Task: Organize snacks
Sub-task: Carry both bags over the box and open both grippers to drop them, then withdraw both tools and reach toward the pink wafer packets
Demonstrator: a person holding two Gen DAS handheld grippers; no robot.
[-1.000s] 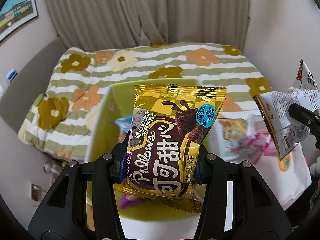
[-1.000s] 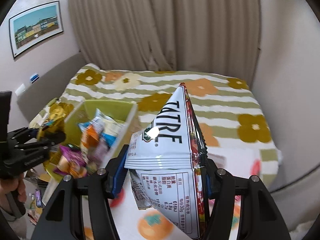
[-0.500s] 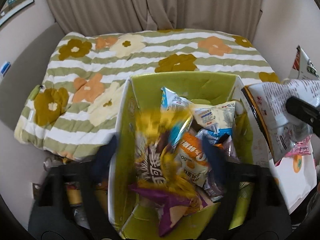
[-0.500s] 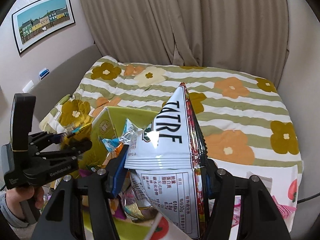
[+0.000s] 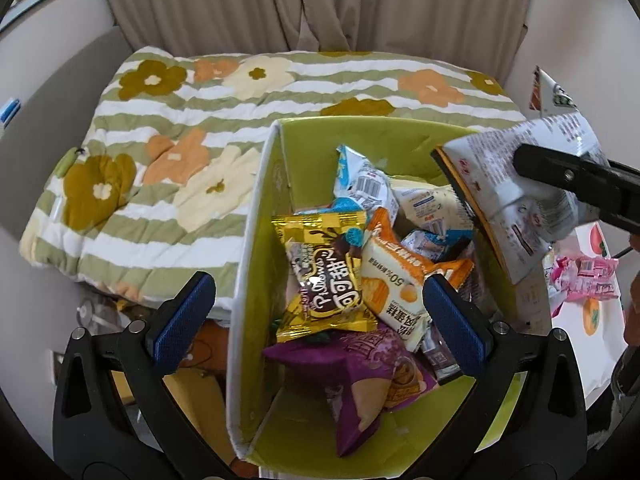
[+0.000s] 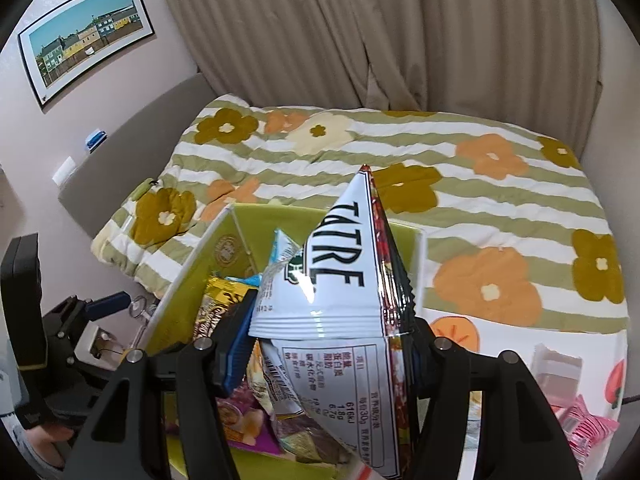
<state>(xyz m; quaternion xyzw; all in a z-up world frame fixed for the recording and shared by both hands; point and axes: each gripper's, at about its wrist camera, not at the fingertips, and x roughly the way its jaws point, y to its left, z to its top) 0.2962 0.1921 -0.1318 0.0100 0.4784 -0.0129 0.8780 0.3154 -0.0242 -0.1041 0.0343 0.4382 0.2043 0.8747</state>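
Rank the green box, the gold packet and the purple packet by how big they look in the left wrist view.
1. Green box, by far the largest.
2 and 3. Gold packet and purple packet look alike; the purple one lies nearer the camera and partly under other snacks, so no ranking between them.

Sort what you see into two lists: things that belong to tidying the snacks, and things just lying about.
Job: green box; gold packet in it; white packet, held by right gripper; left gripper, open; pink packet.
Lying about: quilt; curtain; picture.

Gold snack packet [image 5: 326, 276] atop others in green bin [image 5: 256, 240], beneath wide-spread left gripper [image 5: 320, 316].
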